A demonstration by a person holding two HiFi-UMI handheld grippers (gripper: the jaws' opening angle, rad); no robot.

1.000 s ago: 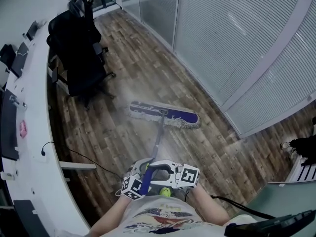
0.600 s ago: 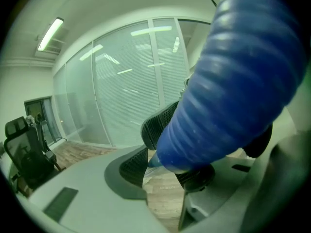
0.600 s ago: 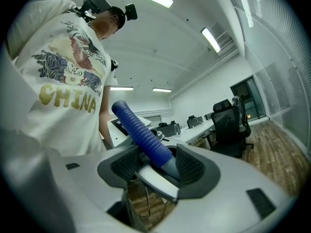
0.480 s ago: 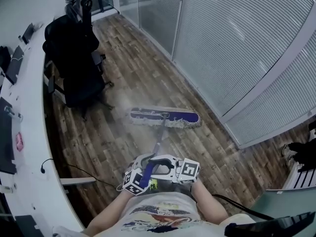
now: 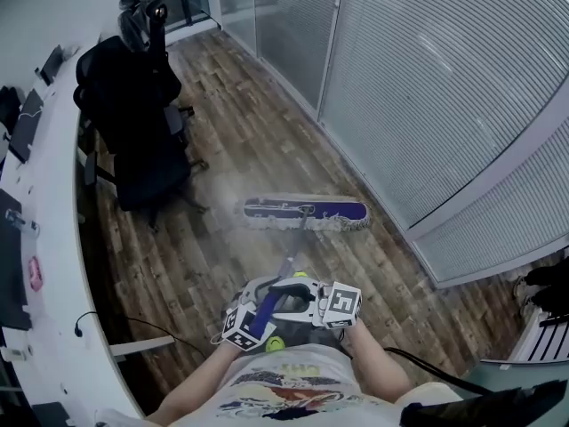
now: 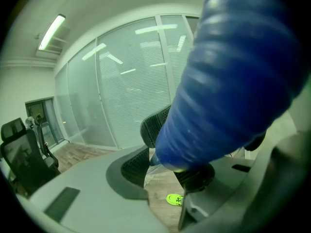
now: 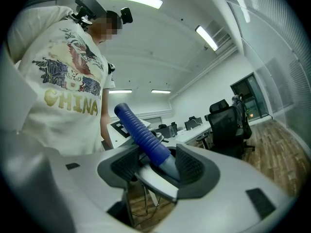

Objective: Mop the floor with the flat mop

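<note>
- Grip: the left gripper (image 6: 165, 171) has its fingers (image 6: 131, 166) clamped on the blue grip (image 6: 233, 72) of the mop. The right gripper (image 7: 158, 166) pinches the same grip at its lower end, where the blue sleeve gives way to the bare pole (image 5: 289, 265). Neither pair of fingers stands spread.
- Order along the pole: the right gripper is nearer the mop head (image 5: 307, 213), and the left sits higher, toward the free end, close to the person's body.
- Key relation: the mop head lies flat on the floor (image 5: 240, 140), ahead of both sets of fingers and well below them. The pole runs forward and down from them to about the middle of the head.
- Long axis: the head lies crosswise, roughly square to the pole.
- Position on the floor: the head sits between the chair (image 5: 133, 123) and the glass wall (image 5: 427, 87). Its right end is near the wall's foot; its left end is near the chair's base but apart from it. The curved bench (image 5: 44, 265) lies well to the left.
- Judgement: mopping is under way, and a further push would be steered mainly by the lower, right-hand grip.
</note>
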